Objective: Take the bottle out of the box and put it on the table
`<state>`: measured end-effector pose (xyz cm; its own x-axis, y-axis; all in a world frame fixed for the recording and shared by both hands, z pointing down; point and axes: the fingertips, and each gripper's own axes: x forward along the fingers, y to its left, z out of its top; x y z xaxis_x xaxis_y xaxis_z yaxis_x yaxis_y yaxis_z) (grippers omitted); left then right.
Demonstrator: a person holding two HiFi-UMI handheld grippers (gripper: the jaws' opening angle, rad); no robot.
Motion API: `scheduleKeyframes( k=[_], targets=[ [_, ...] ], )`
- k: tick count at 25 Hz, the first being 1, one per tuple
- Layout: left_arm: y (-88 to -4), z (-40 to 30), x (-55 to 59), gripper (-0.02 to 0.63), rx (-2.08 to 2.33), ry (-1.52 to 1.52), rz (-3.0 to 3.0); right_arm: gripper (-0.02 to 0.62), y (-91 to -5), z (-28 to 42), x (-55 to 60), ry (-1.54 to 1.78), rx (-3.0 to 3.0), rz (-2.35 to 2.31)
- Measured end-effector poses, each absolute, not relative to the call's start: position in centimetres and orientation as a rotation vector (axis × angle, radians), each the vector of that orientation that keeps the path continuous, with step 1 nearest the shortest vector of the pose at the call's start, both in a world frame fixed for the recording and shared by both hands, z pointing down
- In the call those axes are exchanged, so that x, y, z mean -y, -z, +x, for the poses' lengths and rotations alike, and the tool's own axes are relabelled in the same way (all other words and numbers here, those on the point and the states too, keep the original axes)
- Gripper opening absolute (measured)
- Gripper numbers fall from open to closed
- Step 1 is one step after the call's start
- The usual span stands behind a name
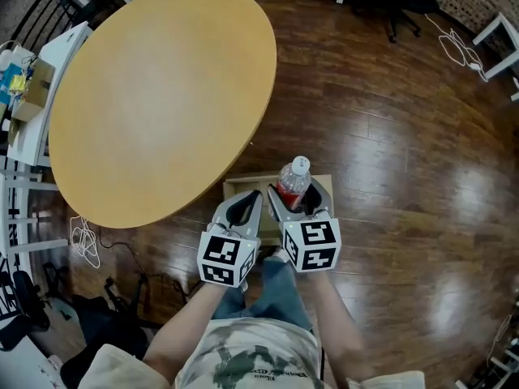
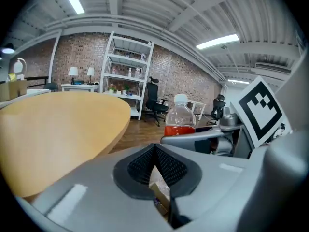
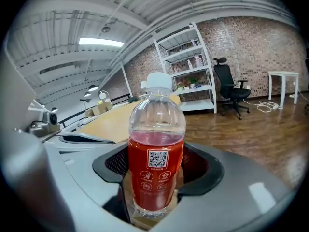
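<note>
Over the open cardboard box [image 1: 236, 187] on the wooden floor [image 1: 389, 136], just beside the near edge of the round worktop [image 1: 154, 96], the right tool [image 1: 300, 198] is clamped on the bottle [image 1: 293, 180]. In the right gripper view its dark ribbed pads [image 3: 199, 166] press on both sides of the red label, and the bottle [image 3: 155, 149] stands upright, with a white cap, red drink filling the lower part and a clear neck above. Cardboard shows beneath its base, and it does not touch the worktop. The left tool [image 1: 246, 203] hangs close alongside, to the left of the right one. In the left gripper view its jaws are together with nothing between them, and a slice of cardboard shows below the pads [image 2: 166, 166].
</note>
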<state>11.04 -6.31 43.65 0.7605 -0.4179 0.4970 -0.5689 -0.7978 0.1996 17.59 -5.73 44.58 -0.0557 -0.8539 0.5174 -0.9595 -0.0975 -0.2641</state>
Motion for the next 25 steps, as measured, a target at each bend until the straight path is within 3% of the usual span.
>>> scheduleKeyframes(
  k=[11,25],
  targets=[
    [-35.9,6.0,7.9,-0.003,0.951,-0.482,2.657,0.302,-34.9,12.3,7.1,-0.653,2.192,1.877],
    [-32.4,-4.3,16.1,-0.003,1.118,-0.303,2.656,0.302,-29.6,0.8,15.2,-0.403,2.36,1.761]
  ],
)
